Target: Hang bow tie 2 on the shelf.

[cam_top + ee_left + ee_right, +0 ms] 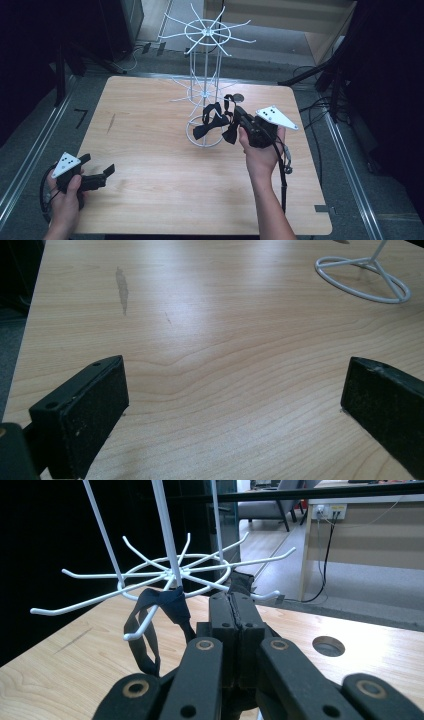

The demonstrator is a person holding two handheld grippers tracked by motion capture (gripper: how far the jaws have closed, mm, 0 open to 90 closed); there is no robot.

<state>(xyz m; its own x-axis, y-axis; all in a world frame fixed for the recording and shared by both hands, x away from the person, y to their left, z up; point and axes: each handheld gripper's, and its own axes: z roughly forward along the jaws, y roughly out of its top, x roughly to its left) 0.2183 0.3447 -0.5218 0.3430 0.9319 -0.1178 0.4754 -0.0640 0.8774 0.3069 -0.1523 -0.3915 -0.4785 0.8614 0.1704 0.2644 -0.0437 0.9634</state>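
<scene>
A white wire rack point(205, 33) with two tiers of hooks stands at the table's far middle. A black bow tie with a strap point(210, 120) hangs beside its lower tier. My right gripper point(235, 112) is shut on the bow tie's fabric. In the right gripper view the jaws point(233, 600) are pressed together, with dark fabric point(242, 582) showing at their tips. The strap point(150, 625) loops over one hook of the lower ring point(175, 572). My left gripper point(97, 165) rests at the table's near left corner, open with nothing between its pads point(95, 410).
The wooden table point(150, 150) has a round cable hole point(239, 97) behind the right gripper. The rack's ring base point(362, 280) sits far ahead of the left gripper. Dark stands and cables line both sides of the table.
</scene>
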